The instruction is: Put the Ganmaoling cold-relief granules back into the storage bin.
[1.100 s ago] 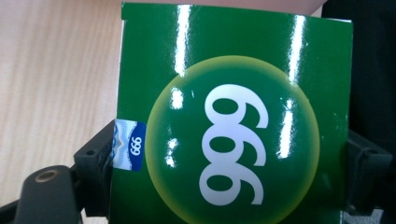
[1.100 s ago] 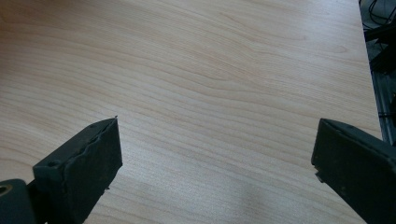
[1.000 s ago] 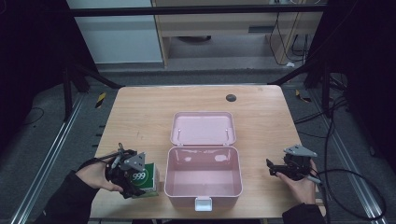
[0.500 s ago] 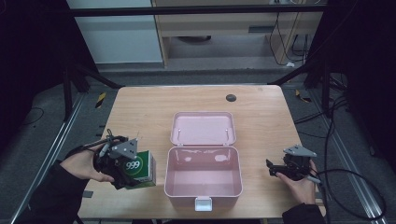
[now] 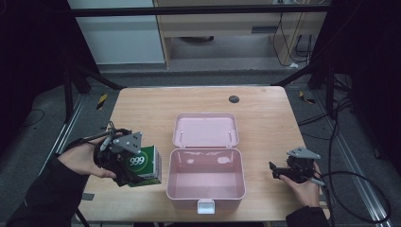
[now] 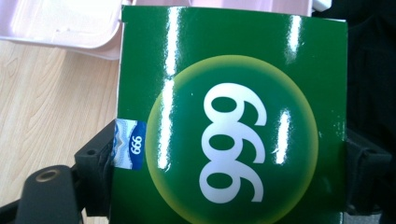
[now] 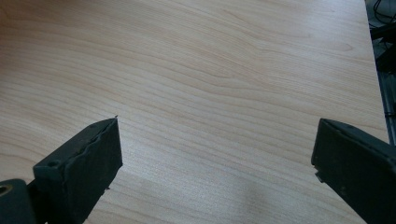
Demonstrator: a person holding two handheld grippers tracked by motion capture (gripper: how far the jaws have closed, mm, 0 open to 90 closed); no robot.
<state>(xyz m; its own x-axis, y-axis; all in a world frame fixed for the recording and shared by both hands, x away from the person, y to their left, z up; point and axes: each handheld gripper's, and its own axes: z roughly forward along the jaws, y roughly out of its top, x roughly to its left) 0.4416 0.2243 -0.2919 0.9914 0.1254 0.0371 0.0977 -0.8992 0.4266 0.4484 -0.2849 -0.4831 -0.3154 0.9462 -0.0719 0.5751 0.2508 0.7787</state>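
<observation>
A green box printed "999" [image 5: 144,165] is held just left of the open pink case [image 5: 206,192], lifted off the table. My left gripper [image 5: 124,163] is shut on it, and in the left gripper view the green box [image 6: 233,121] sits between both jaws with the pink case [image 6: 60,28] behind it. The case's lid [image 5: 205,129] lies flat open toward the back and its tray is bare inside. My right gripper [image 5: 278,171] rests low at the table's right front, open, and its view has bare wood between the fingers [image 7: 84,163].
A wooden table [image 5: 142,109] carries the case at its front middle. A small dark round hole [image 5: 233,99] marks the back of the table. Black frame bars and cables run along both sides on the floor.
My left gripper has lifted the green box and carried it up and back, beside the case's left wall. The right gripper has stayed still.
</observation>
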